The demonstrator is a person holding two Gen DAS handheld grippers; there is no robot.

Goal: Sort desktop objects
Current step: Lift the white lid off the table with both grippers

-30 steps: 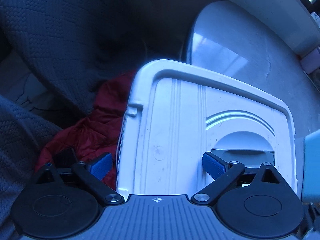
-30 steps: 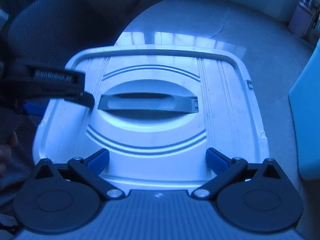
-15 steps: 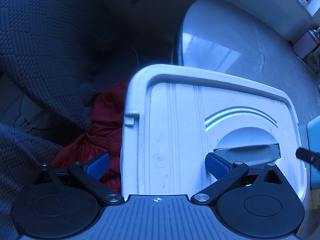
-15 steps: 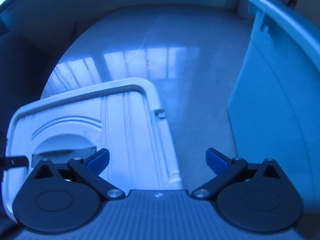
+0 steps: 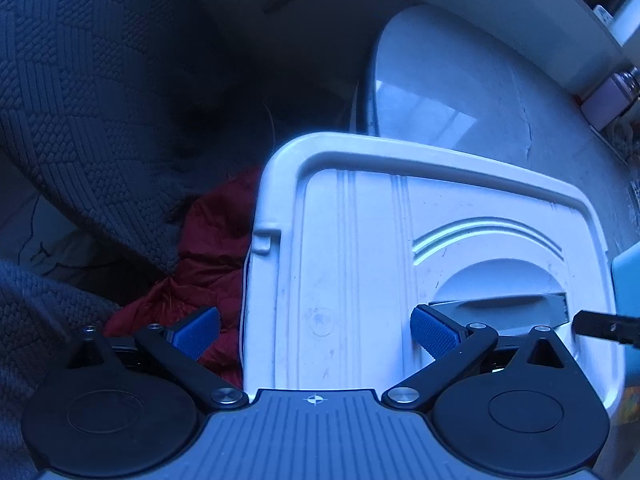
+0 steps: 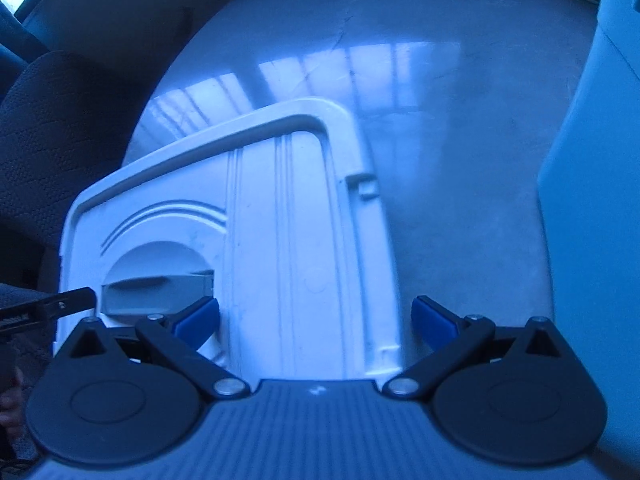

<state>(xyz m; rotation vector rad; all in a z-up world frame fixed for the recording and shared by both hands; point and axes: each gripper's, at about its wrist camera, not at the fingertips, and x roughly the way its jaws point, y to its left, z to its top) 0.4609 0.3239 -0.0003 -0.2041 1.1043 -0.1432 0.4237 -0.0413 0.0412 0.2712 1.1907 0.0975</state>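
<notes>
Your left gripper (image 5: 314, 330) is spread wide over the left edge of a white lid (image 5: 360, 264) that fills the lower centre of the frame, holding nothing. The lid's grey handle (image 5: 500, 306) sits at lower right. Red cloth (image 5: 216, 248) lies at left — beside the lid. Your right gripper (image 6: 314, 320) is also spread and holds nothing, straddling the lid's right edge; a pale blue bin (image 6: 600, 200) rises at far right.

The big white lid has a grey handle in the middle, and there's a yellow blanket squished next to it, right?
Almost. The white lid does have a grey handle in its middle, but the cloth bunched beside it is dark red, not yellow. The left wrist view shows it by the lid's left edge.
</notes>
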